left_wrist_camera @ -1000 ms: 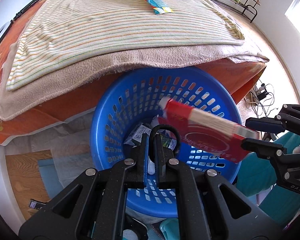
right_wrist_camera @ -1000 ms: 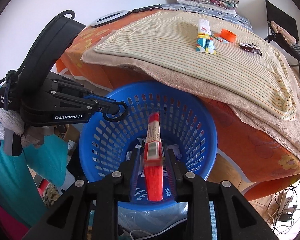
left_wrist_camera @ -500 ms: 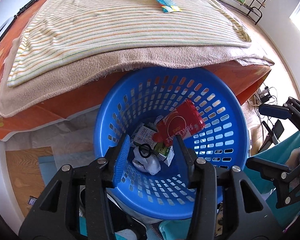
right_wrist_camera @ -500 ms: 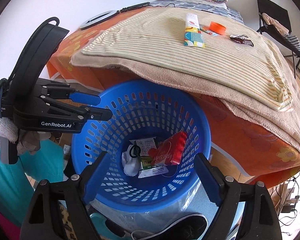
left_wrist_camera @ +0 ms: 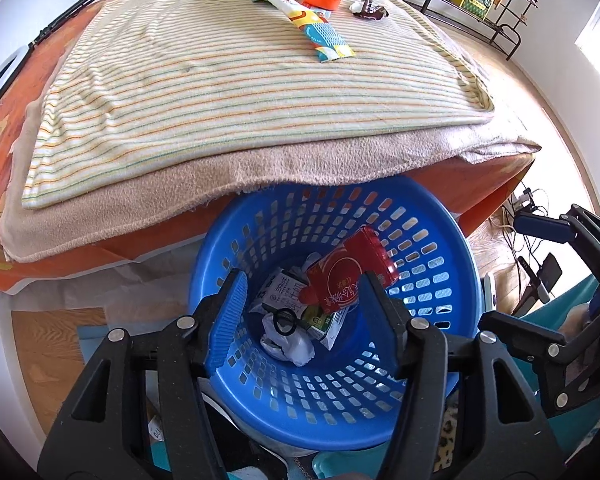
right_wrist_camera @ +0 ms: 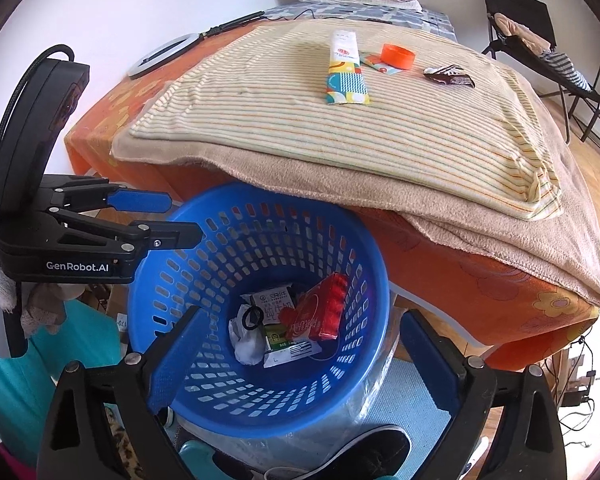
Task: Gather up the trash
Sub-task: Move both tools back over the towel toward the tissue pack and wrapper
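The red packet (left_wrist_camera: 346, 276) lies in the blue basket (left_wrist_camera: 432, 364) on other trash, tilted — its long side leans up toward the bed. Both the left gripper (left_wrist_camera: 302, 326) and the right gripper (right_wrist_camera: 298, 354) are wide open over the basket — holding nothing.

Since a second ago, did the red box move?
Yes. The red box dropped from the right gripper down into the blue basket, onto the trash there.

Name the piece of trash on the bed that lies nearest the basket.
The long patterned wrapper: its end reaches closest to the blue basket; the orange cap and brown wrapper lie farther back.
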### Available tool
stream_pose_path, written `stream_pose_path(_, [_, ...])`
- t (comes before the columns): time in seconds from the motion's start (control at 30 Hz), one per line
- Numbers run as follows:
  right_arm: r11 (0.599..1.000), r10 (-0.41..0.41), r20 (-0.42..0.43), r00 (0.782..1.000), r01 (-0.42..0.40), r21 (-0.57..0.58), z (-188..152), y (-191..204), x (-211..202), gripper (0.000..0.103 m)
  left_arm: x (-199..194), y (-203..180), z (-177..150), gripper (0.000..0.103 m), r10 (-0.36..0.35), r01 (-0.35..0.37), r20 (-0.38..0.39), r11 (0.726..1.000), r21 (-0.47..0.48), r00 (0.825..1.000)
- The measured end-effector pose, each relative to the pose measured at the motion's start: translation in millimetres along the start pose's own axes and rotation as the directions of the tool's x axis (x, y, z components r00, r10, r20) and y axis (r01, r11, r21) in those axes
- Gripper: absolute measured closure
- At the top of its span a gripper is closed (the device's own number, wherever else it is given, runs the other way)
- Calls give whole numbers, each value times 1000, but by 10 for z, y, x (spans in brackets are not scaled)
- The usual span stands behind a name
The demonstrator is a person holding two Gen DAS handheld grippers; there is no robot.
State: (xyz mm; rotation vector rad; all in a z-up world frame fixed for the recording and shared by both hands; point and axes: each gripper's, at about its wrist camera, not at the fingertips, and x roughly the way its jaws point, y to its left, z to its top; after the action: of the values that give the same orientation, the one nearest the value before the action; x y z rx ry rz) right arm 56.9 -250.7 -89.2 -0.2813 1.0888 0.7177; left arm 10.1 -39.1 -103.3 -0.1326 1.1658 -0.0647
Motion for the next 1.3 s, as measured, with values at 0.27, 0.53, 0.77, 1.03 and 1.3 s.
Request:
stream_pose_path(0.27, [997,-17,47,999,14,71,323,-244,-152,3,-209,35,436,43,-6,8,70,999,-36,998])
stream_pose_path(0.53, [993,-50,104,993,38,115,735,-550,-274,3,-267,71,922,43,-14,20,118,998,-53,993])
stream_pose_path(0.77, [977,-66,156,986,31,213,1180,-957,-252,3,-173,144,1315,43,-36,49,131,994,-98,991])
stream_pose_path(1.03, [935,-81,182,980,12,355,1719,-1504,26,3,34,191,1754,43,-80,100,133,984,-150,988])
stream_pose_path(1.3, [885,-56,155,986,-23,466,2112,-1947,443,8,319,258,2024,43,-104,124,108,973,-196,989])
